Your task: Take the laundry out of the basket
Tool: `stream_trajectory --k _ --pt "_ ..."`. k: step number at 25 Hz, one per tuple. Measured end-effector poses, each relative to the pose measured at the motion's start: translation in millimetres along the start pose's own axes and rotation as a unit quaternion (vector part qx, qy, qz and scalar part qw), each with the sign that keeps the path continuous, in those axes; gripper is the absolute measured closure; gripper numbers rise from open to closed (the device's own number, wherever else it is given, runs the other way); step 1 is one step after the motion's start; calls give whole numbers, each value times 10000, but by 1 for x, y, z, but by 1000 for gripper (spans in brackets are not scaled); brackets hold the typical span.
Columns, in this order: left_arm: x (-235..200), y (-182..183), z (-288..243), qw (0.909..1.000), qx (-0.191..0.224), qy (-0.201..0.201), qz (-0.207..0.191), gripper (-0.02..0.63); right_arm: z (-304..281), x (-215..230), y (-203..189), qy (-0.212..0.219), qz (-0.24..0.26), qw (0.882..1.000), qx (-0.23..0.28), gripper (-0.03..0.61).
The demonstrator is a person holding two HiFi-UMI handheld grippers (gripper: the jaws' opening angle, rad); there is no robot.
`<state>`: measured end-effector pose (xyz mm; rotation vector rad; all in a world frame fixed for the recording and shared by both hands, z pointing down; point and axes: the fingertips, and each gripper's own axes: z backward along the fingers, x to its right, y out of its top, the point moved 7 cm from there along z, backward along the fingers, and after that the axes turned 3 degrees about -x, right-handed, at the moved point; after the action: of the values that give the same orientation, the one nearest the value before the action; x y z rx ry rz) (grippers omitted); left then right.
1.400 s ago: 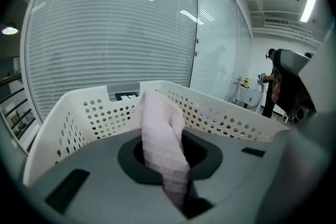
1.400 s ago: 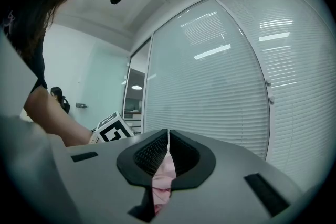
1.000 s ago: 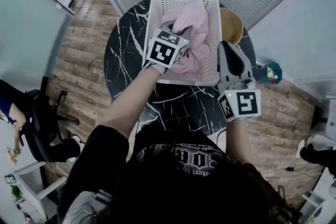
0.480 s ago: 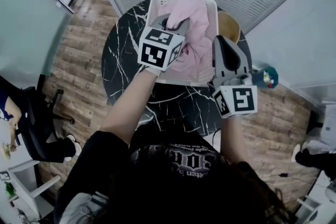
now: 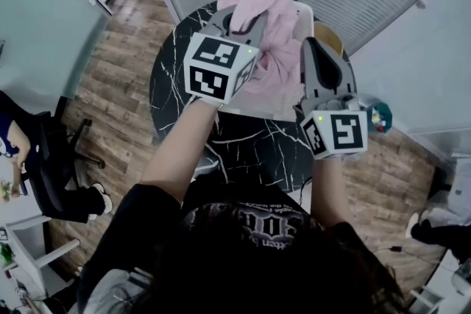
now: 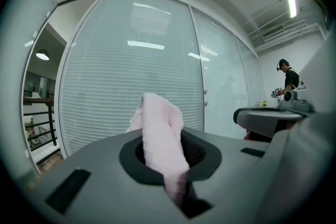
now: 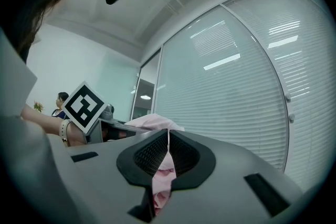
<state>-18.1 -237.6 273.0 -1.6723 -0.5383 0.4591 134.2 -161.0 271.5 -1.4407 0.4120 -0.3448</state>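
Observation:
In the head view a pink garment (image 5: 266,7) hangs lifted above the white laundry basket (image 5: 302,14), which it mostly hides. My left gripper (image 5: 239,20) is shut on the garment's upper fold; the left gripper view shows the pink cloth (image 6: 160,131) pinched between the jaws. My right gripper (image 5: 310,46) holds the garment's right side, and in its own view a strip of the pink cloth (image 7: 164,176) is clamped in its closed jaws. There the left gripper's marker cube (image 7: 84,105) shows beside the raised pink garment (image 7: 152,122).
The basket stands on a round black marble table (image 5: 173,88). A tan bowl-like thing (image 5: 329,37) sits at the table's right edge. A teal object (image 5: 380,115) lies on the wood floor at right; an office chair (image 5: 62,176) stands at left. Window blinds run behind.
Both grippers have risen with the pink garment, the left one more. The garment has come up out of the basket and now covers most of it.

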Motion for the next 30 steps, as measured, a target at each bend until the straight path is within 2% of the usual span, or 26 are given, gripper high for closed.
stream_trajectory --k 10,14,16,18,23,30 --pt "-16 55 53 9956 722 554 -200 575 -15 -25 37 367 73 9987 339 549" --pt "-24 76 82 9912 999 816 -307 575 -19 -39 51 543 253 9972 445 549" --pt "-26 85 98 9873 1109 1011 -513 578 -22 -47 56 666 252 9962 499 549" --pt "-29 86 108 9846 1104 1188 -654 580 -24 -56 58 778 236 9952 550 549" --pt "-46 70 131 9849 992 1394 -258 581 -30 -84 60 1157 217 9912 611 549" --pt "-60 76 182 9741 1131 1899 -467 581 -39 -116 60 1551 152 9859 604 549"
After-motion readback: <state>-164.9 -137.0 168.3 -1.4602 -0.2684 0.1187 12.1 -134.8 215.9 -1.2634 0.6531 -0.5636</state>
